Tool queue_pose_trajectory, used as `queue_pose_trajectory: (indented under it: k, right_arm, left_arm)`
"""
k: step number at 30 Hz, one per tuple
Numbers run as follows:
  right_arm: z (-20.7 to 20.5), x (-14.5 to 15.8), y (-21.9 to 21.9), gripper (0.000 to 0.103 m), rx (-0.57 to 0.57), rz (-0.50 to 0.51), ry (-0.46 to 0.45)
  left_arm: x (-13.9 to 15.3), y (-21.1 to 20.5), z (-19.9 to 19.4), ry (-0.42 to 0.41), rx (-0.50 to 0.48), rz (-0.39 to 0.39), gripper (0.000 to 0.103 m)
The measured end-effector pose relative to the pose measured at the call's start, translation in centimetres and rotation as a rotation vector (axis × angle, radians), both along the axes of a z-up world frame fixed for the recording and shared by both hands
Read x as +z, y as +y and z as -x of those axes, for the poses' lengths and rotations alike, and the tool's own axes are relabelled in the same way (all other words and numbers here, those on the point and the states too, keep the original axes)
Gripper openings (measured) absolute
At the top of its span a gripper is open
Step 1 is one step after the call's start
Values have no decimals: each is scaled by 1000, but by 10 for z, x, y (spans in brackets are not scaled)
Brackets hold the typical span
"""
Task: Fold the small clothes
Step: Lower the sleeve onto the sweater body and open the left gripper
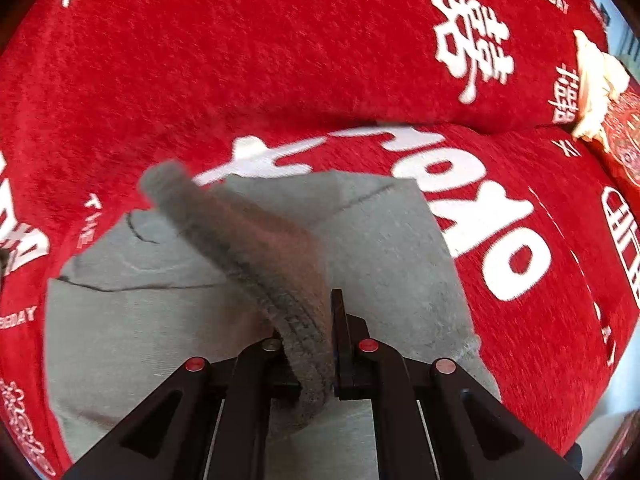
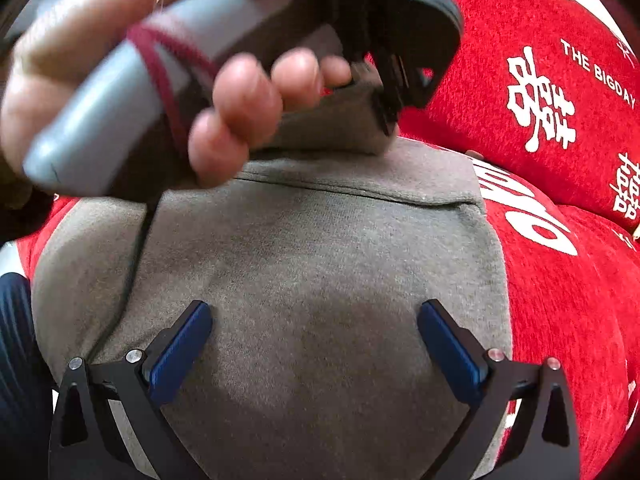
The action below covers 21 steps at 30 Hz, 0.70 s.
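Grey garment [image 2: 320,280] is lying spread on the red cover [image 1: 240,60], which is printed with white characters and the words "THE BIGDAY". The surface under the cover looks like cushions; what kind of furniture it is cannot be told.

Left side: you are holding the left gripper [image 1: 316,344] pointed steeply down over the cloth. Its fingers [image 1: 340,320] are standing closed on a ribbed strip of the grey garment, which is rising from the flat cloth and arching away from the fingers toward the upper left of the left wrist view. The far end of that strip is blurred. Seam lines are showing on the flat part of the cloth to the left of the strip.

Right side: you are holding the right gripper [image 2: 316,344] low over the middle of the garment. Its blue fingers [image 2: 184,352] are standing wide apart with nothing between them but the cloth lying below; whether the tips are touching the cloth cannot be told.

In the right wrist view your left hand [image 2: 160,80] is wrapping around the grey handle of the other tool, a red cord looped around it, and the black end of that tool is meeting a raised fold near the garment's far edge.

At the right edge of the left wrist view, a cream crumpled item [image 1: 596,84] is resting on the cover, well apart from the garment.
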State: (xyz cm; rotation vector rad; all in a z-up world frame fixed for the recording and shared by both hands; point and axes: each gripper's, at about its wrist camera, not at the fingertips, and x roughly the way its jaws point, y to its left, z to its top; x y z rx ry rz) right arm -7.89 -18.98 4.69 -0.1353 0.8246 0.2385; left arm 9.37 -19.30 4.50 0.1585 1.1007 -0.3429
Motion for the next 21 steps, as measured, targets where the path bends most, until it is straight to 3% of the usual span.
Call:
queue_pose_trajectory:
  k: [9,14,15,16,17,18,21]
  right_arm:
    - [6,-1,0,103,7,-8,-15]
    - [10,-1,0,103,12,-14,-19]
    - [10,-1,0,103,13,-16,-20]
    - [10,-1,-1,103,13,-16,-20]
    - [10,-1,-1,103,13,-16,-21]
    - [10,-1,-1,103,13,-17,-20]
    - [10,-1,-1,103,12,-15,-19]
  left_arm:
    - [-20,-24,15,14,-87,-3,8]
    - [-23,-27,16,9,-87,-8,10]
    - [-23,-27,17,12,-90,-9,17]
    - [-23,-26,18,28,-107,12,44]
    - [-22,-27,19,36,-113,25,78]
    - [-19,-27,21,8,-96,10,86]
    - [-14,-27,24,-1,-120,20,89]
